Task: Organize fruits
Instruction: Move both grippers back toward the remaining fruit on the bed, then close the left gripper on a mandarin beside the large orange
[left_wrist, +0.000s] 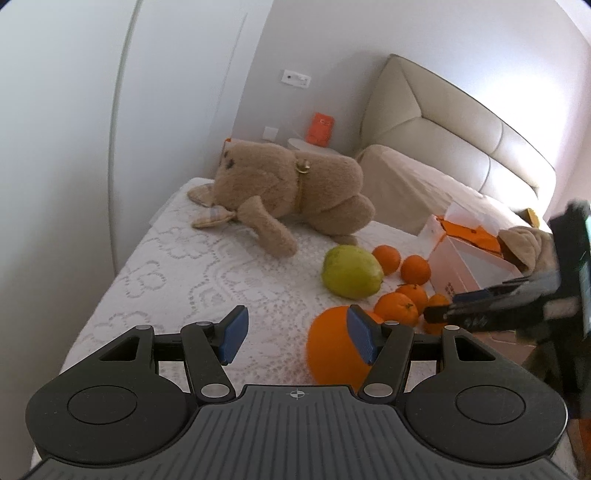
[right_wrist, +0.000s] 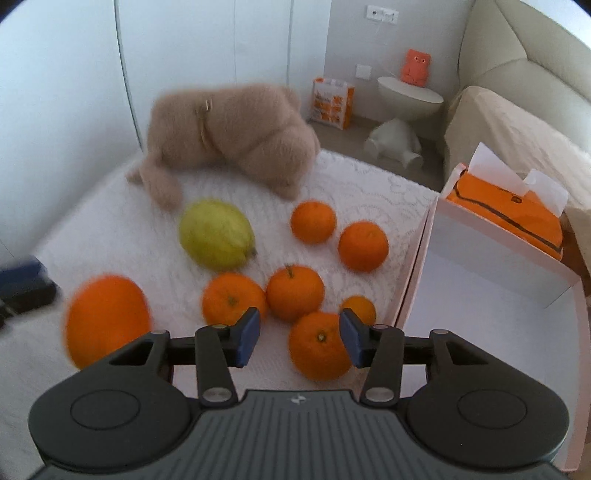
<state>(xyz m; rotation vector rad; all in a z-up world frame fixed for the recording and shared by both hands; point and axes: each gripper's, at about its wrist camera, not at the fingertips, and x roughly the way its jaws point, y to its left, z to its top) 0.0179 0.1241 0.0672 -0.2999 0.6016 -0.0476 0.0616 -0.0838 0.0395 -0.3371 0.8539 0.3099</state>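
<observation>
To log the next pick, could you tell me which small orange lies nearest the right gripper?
The stem-up orange beside the right gripper's right pad; others lie farther back.

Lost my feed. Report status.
Both grippers open, left, right. Right fingers straddle a tangerine, not gripped. White box beside, nothing blocking.

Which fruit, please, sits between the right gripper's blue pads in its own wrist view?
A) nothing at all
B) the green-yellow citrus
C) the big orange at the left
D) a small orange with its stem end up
D: the small orange lies between the open blue pads of the right gripper, which do not yet press on it.
</observation>
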